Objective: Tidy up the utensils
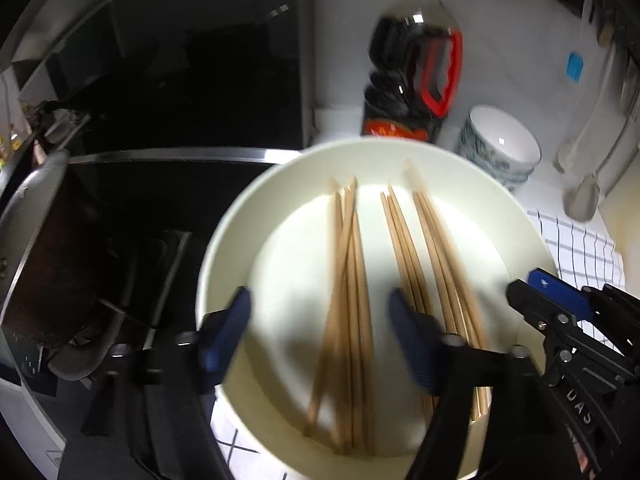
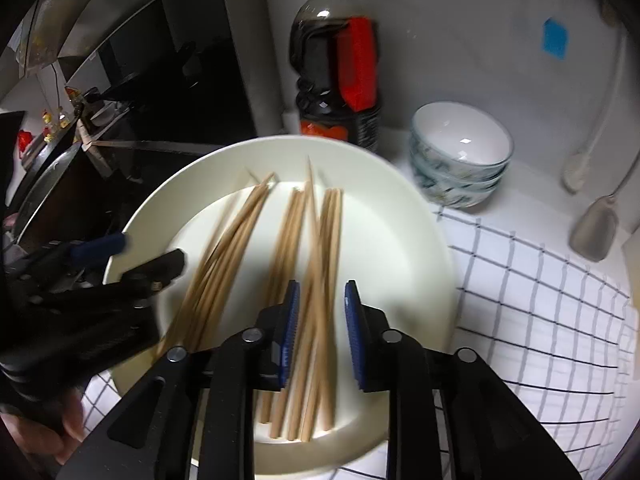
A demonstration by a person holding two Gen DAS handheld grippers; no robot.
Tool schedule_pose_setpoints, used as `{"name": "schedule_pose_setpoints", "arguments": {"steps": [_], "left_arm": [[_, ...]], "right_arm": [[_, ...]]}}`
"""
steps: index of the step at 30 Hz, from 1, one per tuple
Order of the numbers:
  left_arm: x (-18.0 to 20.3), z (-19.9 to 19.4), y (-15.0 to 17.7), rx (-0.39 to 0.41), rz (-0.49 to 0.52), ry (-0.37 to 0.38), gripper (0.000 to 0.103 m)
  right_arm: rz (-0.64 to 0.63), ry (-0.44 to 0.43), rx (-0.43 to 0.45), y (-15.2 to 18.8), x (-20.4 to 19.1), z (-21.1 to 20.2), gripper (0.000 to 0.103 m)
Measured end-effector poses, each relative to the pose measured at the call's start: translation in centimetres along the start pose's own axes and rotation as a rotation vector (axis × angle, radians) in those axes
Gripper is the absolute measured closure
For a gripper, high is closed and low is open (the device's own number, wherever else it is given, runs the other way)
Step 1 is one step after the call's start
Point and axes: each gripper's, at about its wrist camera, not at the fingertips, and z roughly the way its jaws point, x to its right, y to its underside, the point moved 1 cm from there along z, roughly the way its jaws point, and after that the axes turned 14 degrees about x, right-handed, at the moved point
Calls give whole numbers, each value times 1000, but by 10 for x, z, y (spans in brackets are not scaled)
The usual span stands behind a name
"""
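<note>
Several wooden chopsticks (image 1: pixel 352 304) lie in loose bundles on a cream plate (image 1: pixel 280 184); they also show in the right wrist view (image 2: pixel 320 280) on the plate (image 2: pixel 400 208). My left gripper (image 1: pixel 320 336) is open, its fingers straddling the left bundle just above the plate. It shows at the left of the right wrist view (image 2: pixel 132 252). My right gripper (image 2: pixel 322 332) is open, its blue pads on either side of the right bundle, not closed on it. It shows at the right of the left wrist view (image 1: pixel 536 292).
A dark sauce bottle (image 2: pixel 336 64) with a red cap stands behind the plate. Stacked patterned bowls (image 2: pixel 460 152) sit to its right. A checked cloth (image 2: pixel 540 288) lies under and right of the plate. Ladles (image 2: pixel 592 232) hang at right. A dark stove (image 1: pixel 160 200) and pan (image 1: pixel 36 248) are left.
</note>
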Motion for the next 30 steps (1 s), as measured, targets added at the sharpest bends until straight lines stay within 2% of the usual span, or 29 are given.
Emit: {"name": "schedule_pose_setpoints", "arguments": {"steps": [2,6,9,13,25,30], "left_arm": [[-4,-7,-1,4,-1,-11,27],[-11,-21,1,9,-16,-40,9],[-10,-30,3,2,-8,-46,9],[-9,-41,5,-1,-7,-63,8],[3,-78,-3,5,-29,-78,6],[5,-96,-5,12,-59,-91,6]], "right_arm": [[4,16,10,1,4,-6,72],[29,14,17,5,10,-19,62],[35,14,25,7,11,-28,55],[31,15,24,10,11,-39,50],[60,23,21,14,20,-78,38],[93,30,-1,16,24,-90,37]]}}
